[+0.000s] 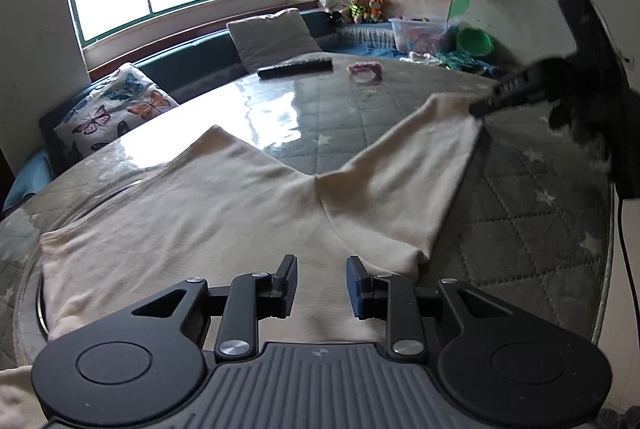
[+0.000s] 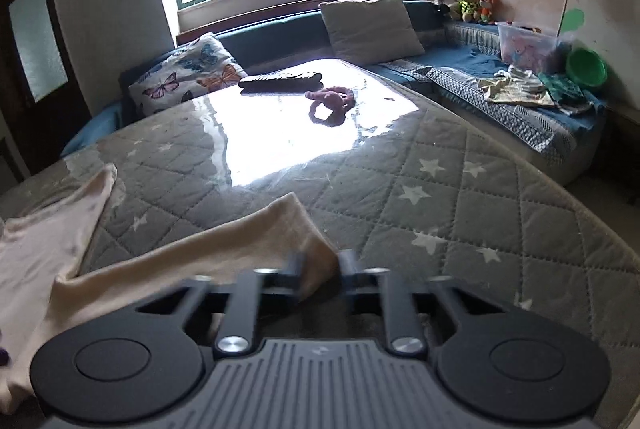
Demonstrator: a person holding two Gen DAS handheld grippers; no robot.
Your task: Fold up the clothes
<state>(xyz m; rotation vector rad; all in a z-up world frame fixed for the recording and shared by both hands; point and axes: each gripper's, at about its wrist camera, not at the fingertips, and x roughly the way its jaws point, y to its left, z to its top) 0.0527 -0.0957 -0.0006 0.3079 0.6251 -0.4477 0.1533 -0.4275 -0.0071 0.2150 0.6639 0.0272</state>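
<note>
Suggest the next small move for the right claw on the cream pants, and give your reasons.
Probably close the right claw on the leg hem, then carry it across toward the other leg. The cream pants lie spread in a V on the quilted table, and the hem already sits between the jaws, which look apart, though blurred. The left claw is open over the waist.

Cream trousers, spread flat, legs apart
</note>
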